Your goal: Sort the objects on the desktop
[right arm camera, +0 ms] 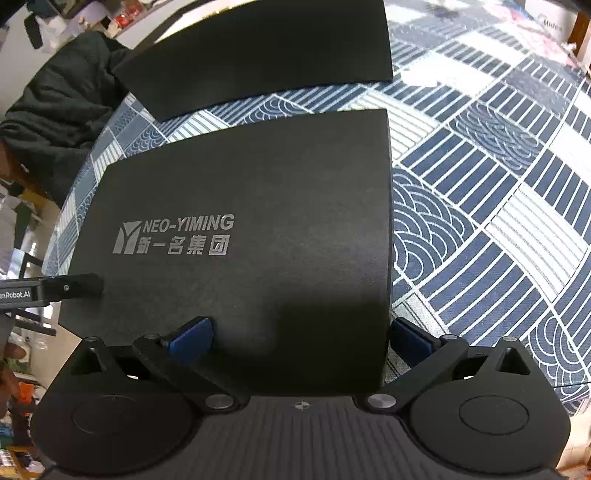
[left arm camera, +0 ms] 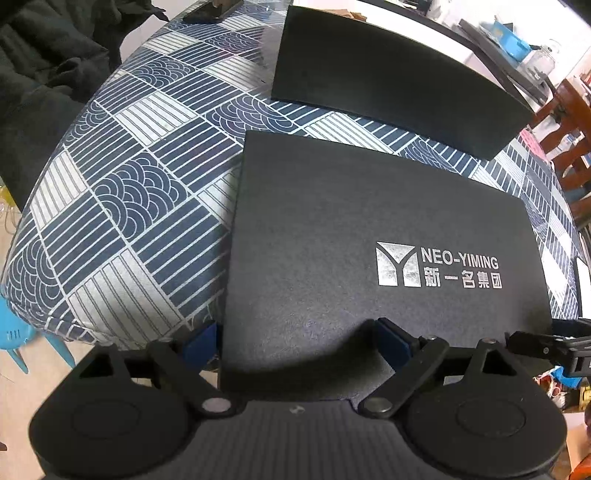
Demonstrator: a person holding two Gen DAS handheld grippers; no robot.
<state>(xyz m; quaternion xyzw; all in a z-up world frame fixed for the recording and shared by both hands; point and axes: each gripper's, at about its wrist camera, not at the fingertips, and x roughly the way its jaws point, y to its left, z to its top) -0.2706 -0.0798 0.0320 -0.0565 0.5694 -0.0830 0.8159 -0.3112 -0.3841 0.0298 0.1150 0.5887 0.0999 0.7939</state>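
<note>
A flat black box lid (left arm camera: 332, 229) (right arm camera: 258, 184) with a silver NEO-YIMING logo lies on the patterned tablecloth, close in front of both cameras. My left gripper (left arm camera: 295, 334) is open and straddles the lid's left edge: its left pad (left arm camera: 199, 343) sits outside that edge and its right pad (left arm camera: 393, 339) sits over the lid's top. My right gripper (right arm camera: 301, 332) is open and mirrors this at the right edge, with one pad (right arm camera: 410, 339) outside and the other pad (right arm camera: 192, 336) over the lid. A second plain black box (left arm camera: 399, 77) (right arm camera: 266, 55) lies just behind.
The round table wears a blue and white tablecloth (left arm camera: 129, 192) (right arm camera: 498, 206). A dark flat object (left arm camera: 207, 14) lies at the far edge. A dark jacket (left arm camera: 44, 74) hangs at the left, wooden chairs (left arm camera: 569, 122) stand at the right, and a blue stool (left arm camera: 22, 332) is below.
</note>
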